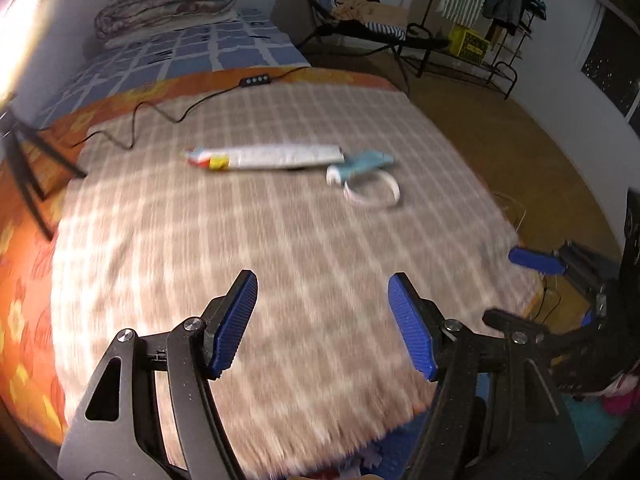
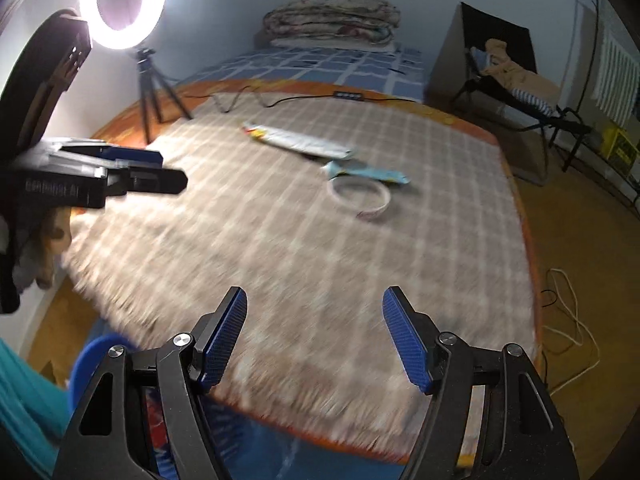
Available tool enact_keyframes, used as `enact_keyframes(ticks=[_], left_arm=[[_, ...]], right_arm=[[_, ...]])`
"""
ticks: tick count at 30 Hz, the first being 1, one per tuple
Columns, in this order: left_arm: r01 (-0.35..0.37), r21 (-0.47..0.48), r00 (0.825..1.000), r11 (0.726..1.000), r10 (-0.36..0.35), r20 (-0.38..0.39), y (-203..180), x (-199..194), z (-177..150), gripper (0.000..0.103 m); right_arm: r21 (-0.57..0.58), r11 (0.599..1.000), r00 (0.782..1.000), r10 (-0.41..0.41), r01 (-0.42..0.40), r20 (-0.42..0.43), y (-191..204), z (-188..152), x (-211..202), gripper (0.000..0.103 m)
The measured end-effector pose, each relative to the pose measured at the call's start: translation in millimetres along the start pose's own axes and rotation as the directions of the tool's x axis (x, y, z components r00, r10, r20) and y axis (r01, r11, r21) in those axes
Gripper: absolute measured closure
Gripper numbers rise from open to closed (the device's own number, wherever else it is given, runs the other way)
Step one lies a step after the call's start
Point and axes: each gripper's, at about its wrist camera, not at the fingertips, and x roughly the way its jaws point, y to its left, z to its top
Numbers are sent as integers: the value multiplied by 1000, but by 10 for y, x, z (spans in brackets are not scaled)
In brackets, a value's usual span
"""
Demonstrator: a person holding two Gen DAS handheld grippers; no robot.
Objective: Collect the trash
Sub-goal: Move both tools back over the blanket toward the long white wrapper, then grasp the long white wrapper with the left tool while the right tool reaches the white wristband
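Observation:
Three pieces of trash lie far out on a checked beige blanket (image 1: 280,240): a long white wrapper (image 1: 264,157) with a red and yellow end, a light blue wrapper (image 1: 366,162), and a white tape ring (image 1: 372,191). They also show in the right wrist view: the long wrapper (image 2: 296,141), the blue wrapper (image 2: 366,172), the ring (image 2: 359,197). My left gripper (image 1: 323,322) is open and empty over the blanket's near part. My right gripper (image 2: 315,334) is open and empty near the blanket's front edge. Both views are motion-blurred.
A black cable with a switch (image 1: 254,80) lies across the bed's far side. A ring light on a tripod (image 2: 124,4) stands at the left. A blue bin (image 2: 94,364) sits below the bed edge. A chair with clothes (image 1: 360,12) and a rack stand at the right.

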Motion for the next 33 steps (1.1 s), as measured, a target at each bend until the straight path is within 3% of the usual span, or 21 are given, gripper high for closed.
enact_keyframes(ticks=[4,17,25,28,33], left_arm=[[9,-8,1000,1000,-9,-8,163,253,375,33],[6,-7,998,1000,-7,-55,554,1165,1233,33],[16,-117,996,993,-25,-83,873,1563,1406,33],[20,-145,991,989,-39,-127,957,1708,1420,33],[91,-263,971,961,-144,-191,1130,1800,1317,33]], right_arm=[[31,1000,999,4,-2,-49,-204,123,167,33],[38,998,996,48,-45,-80,-368,249,381,33],[56,995,994,88,-84,-58,-344,325,371,33],[65,994,994,89,-85,-59,-354,332,391,33],[78,993,994,91,-87,-53,-413,352,414,33]])
